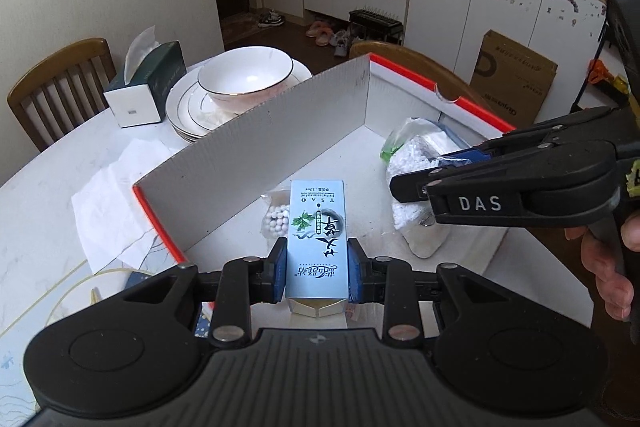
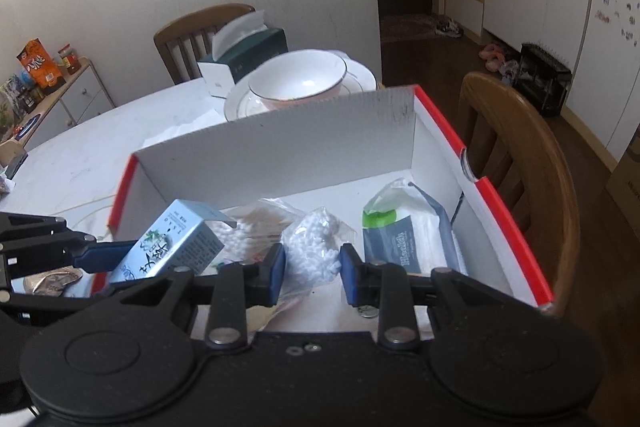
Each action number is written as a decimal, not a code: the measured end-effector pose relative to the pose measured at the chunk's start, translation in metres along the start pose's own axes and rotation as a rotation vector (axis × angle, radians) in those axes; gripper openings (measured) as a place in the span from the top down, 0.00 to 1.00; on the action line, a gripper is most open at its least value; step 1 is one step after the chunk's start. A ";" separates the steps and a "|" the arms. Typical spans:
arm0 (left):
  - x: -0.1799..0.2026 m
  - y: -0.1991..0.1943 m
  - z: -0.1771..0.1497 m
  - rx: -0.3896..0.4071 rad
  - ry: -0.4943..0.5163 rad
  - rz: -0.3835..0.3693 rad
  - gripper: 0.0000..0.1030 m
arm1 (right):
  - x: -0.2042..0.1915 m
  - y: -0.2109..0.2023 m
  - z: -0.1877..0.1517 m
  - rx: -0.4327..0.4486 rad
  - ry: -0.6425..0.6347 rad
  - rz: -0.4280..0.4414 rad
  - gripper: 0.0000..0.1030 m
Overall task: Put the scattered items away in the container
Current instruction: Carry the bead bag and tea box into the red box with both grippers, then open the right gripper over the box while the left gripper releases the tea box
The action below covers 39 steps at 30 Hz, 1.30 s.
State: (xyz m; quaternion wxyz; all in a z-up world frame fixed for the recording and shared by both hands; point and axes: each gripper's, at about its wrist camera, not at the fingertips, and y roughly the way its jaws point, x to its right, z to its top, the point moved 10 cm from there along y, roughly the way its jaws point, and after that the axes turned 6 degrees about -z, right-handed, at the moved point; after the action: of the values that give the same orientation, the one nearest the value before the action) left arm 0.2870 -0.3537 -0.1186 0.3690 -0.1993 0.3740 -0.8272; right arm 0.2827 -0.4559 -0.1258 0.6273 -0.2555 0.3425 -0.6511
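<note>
Pinching the pale-blue rectangular cardboard carton (image 1: 317, 239) by its long sides, the left tongs (image 1: 317, 269) are holding it over the red-edged white corrugated box (image 1: 256, 143); it is likely light, stiff, crushable. The right tongs (image 2: 312, 273) are pinching a soft clear bag of white pellets (image 2: 316, 247).

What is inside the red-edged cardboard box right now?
Inside the box: a bag of white beads, a cotton-swab bag, a grey wipes pack. The floor under them is covered.

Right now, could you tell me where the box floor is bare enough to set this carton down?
Bare floor lies along the box's far wall, behind the carton and bead bag. The right side is crowded with the foam-pellet bag and wipes pack.
</note>
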 end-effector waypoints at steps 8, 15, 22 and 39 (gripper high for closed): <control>0.001 0.022 -0.006 -0.041 0.011 0.023 0.72 | 0.000 0.020 -0.003 -0.033 -0.040 0.006 0.73; 0.000 0.035 -0.012 -0.075 0.016 0.039 0.72 | 0.002 0.036 -0.008 -0.071 -0.065 -0.011 0.73; 0.001 0.043 -0.017 -0.097 0.022 0.042 0.72 | 0.003 0.045 -0.013 -0.097 -0.078 -0.010 0.73; 0.005 0.052 -0.022 -0.131 -0.008 0.002 0.72 | 0.008 0.046 -0.020 -0.125 -0.069 0.003 0.66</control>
State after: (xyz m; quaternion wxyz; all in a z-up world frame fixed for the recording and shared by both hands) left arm 0.2942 -0.3704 -0.1723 0.3576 -0.2259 0.4258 -0.7998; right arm 0.2963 -0.4607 -0.1746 0.6225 -0.3159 0.3613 -0.6182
